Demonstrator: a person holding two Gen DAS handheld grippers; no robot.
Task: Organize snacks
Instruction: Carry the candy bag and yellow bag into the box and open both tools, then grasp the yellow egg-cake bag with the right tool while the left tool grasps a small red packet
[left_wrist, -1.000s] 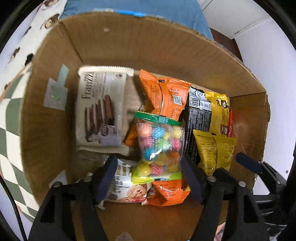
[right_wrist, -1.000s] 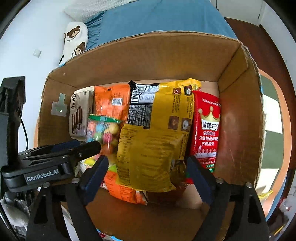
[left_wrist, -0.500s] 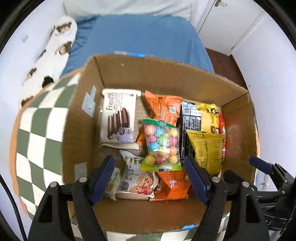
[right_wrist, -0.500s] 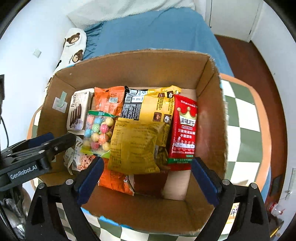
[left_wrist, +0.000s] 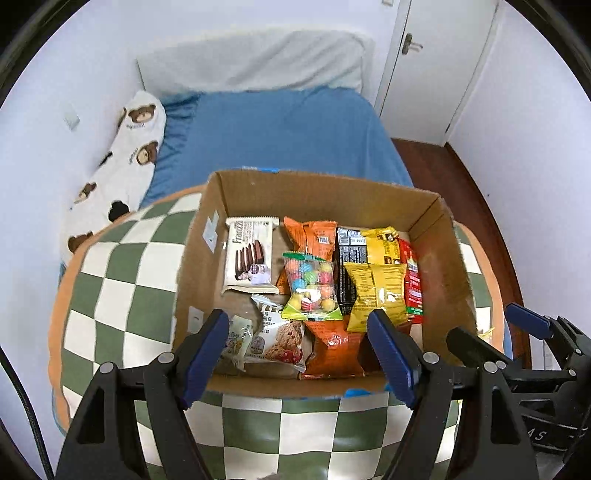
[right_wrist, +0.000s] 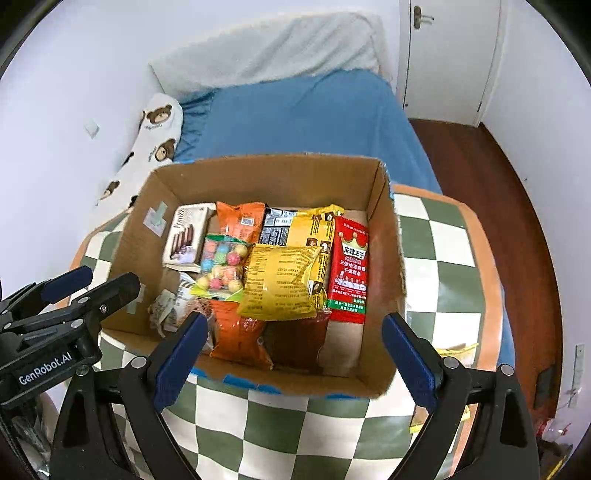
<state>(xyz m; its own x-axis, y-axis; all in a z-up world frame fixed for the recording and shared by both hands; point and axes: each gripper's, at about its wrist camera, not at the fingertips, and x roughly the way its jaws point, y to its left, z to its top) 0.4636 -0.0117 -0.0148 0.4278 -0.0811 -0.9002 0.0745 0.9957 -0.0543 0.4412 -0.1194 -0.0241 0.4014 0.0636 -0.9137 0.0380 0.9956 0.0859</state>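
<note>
Bedroom setting: blue bed (left_wrist: 280, 136) far side, bear-print pillow (left_wrist: 122, 166) at far left, white door (right_wrist: 448, 55) far right. Green-and-white checked table (left_wrist: 110, 295) carries an open cardboard box (left_wrist: 448, 258). Snacks lie flat inside the box: white biscuit pack (left_wrist: 251, 260) at left, candy-ball bag (left_wrist: 310, 286) in the middle over an orange packet (left_wrist: 312, 236), yellow packet (left_wrist: 376, 295) to its right, red packet (right_wrist: 349, 269) rightmost. Cookie packet (left_wrist: 277, 338) sits near the front wall. Left gripper (left_wrist: 299, 354) hovers above the near edge, fingers spread, nothing between them. Right gripper (right_wrist: 291, 354) likewise above the box, fingers just widened, empty.
</note>
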